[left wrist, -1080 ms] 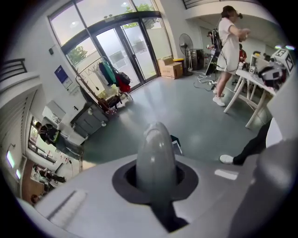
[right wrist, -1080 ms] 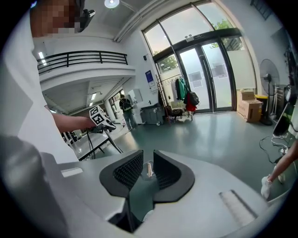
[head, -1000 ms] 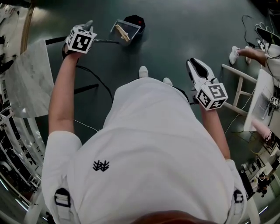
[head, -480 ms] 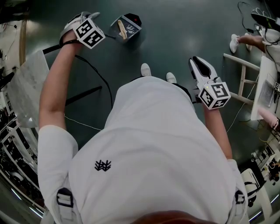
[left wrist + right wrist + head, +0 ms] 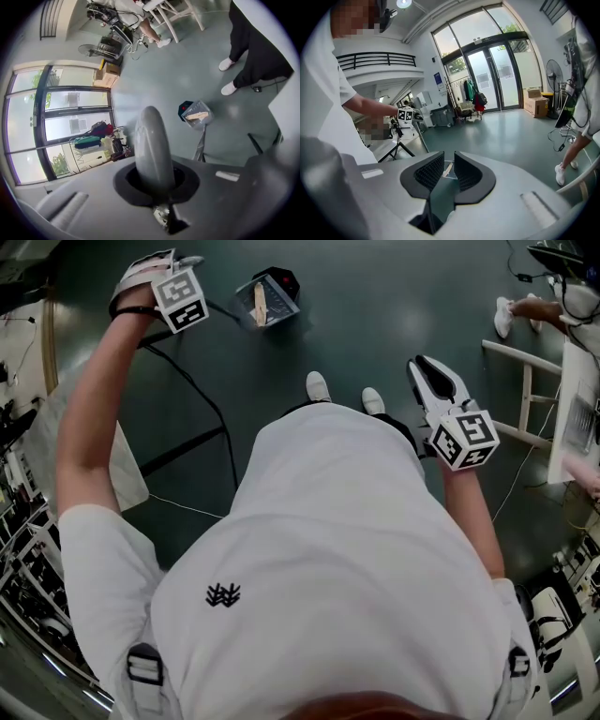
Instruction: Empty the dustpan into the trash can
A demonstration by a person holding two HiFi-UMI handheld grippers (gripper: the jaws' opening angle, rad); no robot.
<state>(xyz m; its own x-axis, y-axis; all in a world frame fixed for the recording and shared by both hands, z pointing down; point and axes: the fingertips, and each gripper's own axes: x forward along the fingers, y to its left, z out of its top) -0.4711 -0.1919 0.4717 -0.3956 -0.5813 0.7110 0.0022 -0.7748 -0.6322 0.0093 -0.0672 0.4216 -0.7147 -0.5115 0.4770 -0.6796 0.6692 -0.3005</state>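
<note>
My left gripper is raised at the far left and is shut on the rounded grey end of the dustpan's long handle. The thin shaft runs down to the clear dustpan, which hangs tilted beside the black trash can on the dark floor. A pale wooden piece lies in the dustpan, with the trash can just behind it. My right gripper is held low at the right, its ribbed pads a narrow gap apart with nothing between them.
My white shoes stand just short of the trash can. A black cable crosses the floor at the left, near a pale slab. A white chair and another person's foot are at the right.
My left gripper has lifted up and to the left with the handle, and the dustpan has swung closer over the trash can. The right gripper has hardly moved.
</note>
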